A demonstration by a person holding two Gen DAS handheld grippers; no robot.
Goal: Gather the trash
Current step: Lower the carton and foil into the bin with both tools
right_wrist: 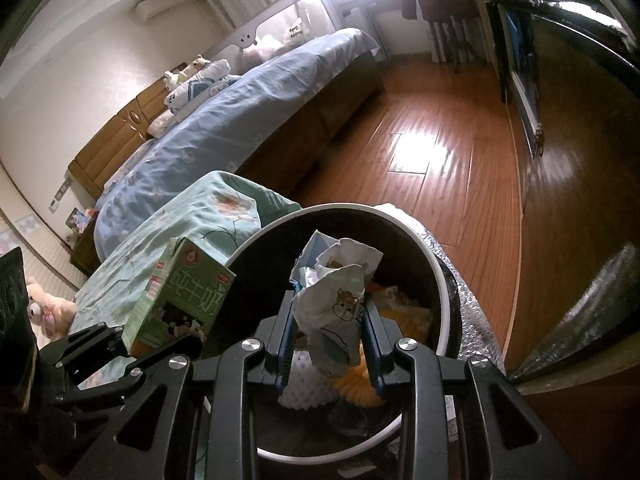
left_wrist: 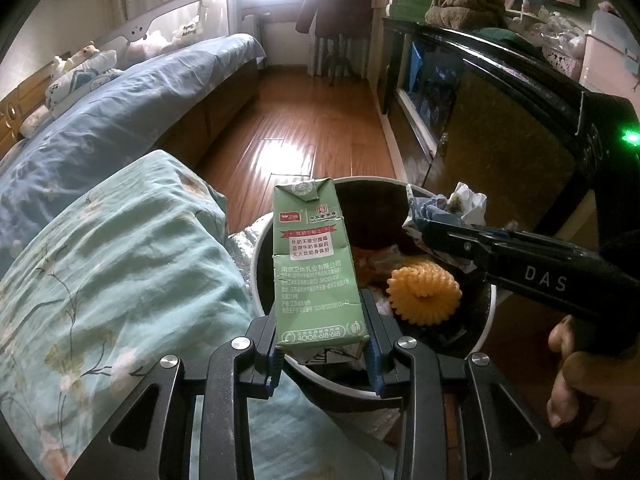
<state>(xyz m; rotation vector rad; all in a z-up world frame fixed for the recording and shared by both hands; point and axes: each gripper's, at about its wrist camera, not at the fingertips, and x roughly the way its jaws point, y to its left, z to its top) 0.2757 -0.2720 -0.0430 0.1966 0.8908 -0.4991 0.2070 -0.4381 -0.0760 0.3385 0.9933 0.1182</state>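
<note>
left gripper (left_wrist: 324, 354): fingers clamped on milk carton (left_wrist: 310, 264) at bin (right_wrist: 434, 276) near-left rim | right gripper (right_wrist: 330, 344): fingers clamped on crumpled wrapper (right_wrist: 340, 300) over opening | risk: carton is tipped onto bed (left_wrist: 112, 256) if released early

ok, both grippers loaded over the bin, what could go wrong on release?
1. The green milk carton sits in the left gripper above the round white-rimmed trash bin's near rim, beside the teal floral quilt; it might tip outside.
2. The crumpled printed wrapper in the right gripper is light and may cling to a pad.
3. The bin already holds trash, including a yellow ridged object; drops could bounce.
</note>
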